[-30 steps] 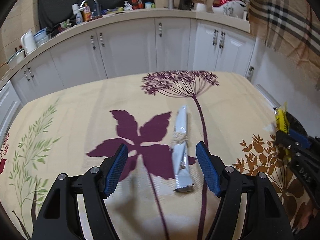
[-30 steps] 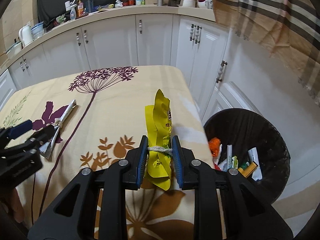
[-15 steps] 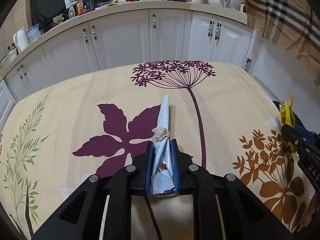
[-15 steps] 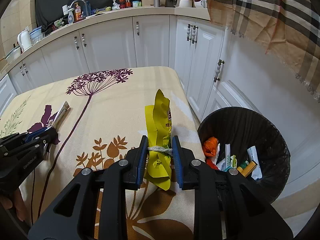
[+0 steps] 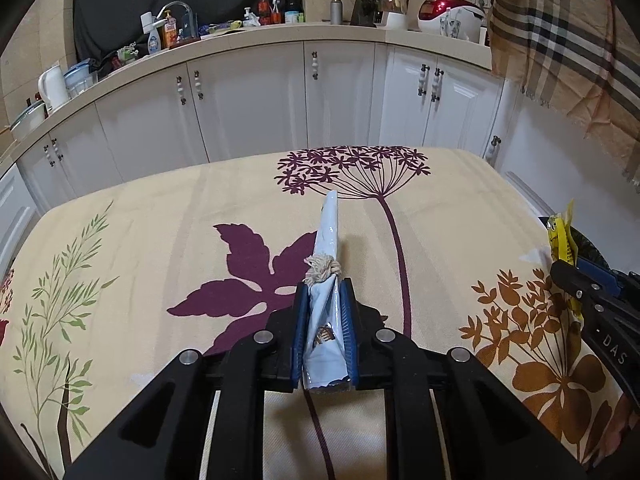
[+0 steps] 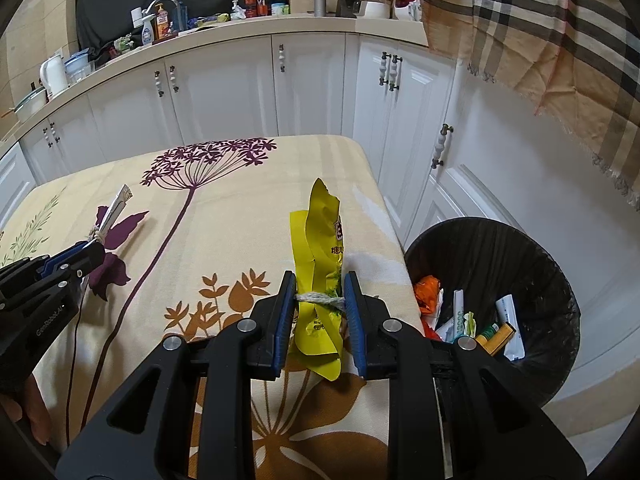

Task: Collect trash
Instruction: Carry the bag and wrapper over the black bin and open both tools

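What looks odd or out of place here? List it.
Nothing is spilled or damaged. One oddity: both pieces of trash are tied round with string. The pale blue wrapper in the left gripper and the yellow wrapper in the right gripper each carry a knotted loop. The black bin stands upright beside the table.

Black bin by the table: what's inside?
The bin holds an orange wrapper, white packets, a yellow-green tube. The right tool's arm hides the near edge; deeper layers can't be seen.
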`<state>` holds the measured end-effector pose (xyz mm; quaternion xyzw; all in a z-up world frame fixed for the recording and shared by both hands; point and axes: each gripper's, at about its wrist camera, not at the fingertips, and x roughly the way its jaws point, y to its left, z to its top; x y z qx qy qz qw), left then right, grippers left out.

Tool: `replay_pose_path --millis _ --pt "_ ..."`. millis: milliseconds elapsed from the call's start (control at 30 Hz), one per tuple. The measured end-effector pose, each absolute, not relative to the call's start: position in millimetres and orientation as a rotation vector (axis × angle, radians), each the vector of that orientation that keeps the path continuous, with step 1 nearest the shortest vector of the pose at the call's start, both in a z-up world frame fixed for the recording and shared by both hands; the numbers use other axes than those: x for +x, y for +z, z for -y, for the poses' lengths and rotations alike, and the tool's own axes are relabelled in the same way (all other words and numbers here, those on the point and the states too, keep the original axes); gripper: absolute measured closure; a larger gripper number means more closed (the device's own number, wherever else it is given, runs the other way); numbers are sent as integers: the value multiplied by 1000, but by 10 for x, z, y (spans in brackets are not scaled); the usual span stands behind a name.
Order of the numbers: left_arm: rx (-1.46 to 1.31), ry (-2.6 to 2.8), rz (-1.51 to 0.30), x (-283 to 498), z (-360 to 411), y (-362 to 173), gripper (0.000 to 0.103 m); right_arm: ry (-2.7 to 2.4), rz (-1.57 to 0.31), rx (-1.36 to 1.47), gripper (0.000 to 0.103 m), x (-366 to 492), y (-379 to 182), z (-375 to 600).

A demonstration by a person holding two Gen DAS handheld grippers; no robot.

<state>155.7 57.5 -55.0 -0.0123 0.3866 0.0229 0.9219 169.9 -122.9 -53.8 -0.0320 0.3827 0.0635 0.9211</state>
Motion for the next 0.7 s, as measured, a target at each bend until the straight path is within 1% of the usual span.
replay_pose_path --millis 400,700 --pt "-26 46 -731 1341 -592 -340 86 136 -741 -78 79 1520 -406 1174" --pt "-12 -11 -682 1258 -372 -169 86 82 -701 -57 79 1381 -271 1433"
